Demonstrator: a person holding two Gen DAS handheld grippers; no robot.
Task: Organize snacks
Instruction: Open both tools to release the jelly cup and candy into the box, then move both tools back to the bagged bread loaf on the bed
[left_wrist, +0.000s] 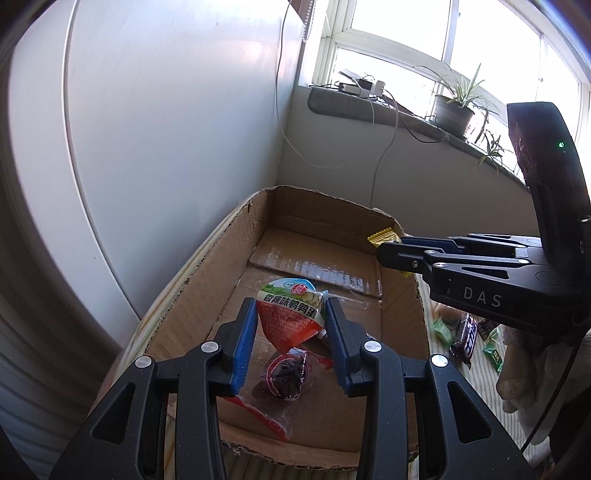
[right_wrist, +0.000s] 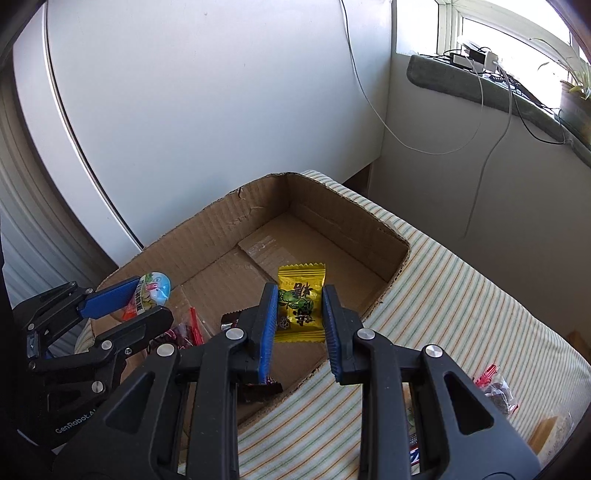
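An open cardboard box (left_wrist: 207, 273) (right_wrist: 221, 221) sits on a striped cloth. My left gripper (left_wrist: 290, 310) is shut on a red and green quail egg packet (left_wrist: 290, 314) and holds it over the box's near end; it shows at the left of the right wrist view (right_wrist: 151, 291). A clear packet with dark red snack (left_wrist: 286, 376) lies on the box floor below it. My right gripper (right_wrist: 300, 295) is shut on a yellow candy packet (right_wrist: 300, 306) above the box's right side; its tip shows in the left wrist view (left_wrist: 384, 238).
Loose snacks lie on the striped cloth (right_wrist: 461, 280) right of the box: green candies (left_wrist: 441, 330), a dark chocolate bar (left_wrist: 464, 336), a red-sealed dark packet (right_wrist: 496, 393). White wall and cables stand behind. A windowsill with a potted plant (left_wrist: 452, 114) is far right.
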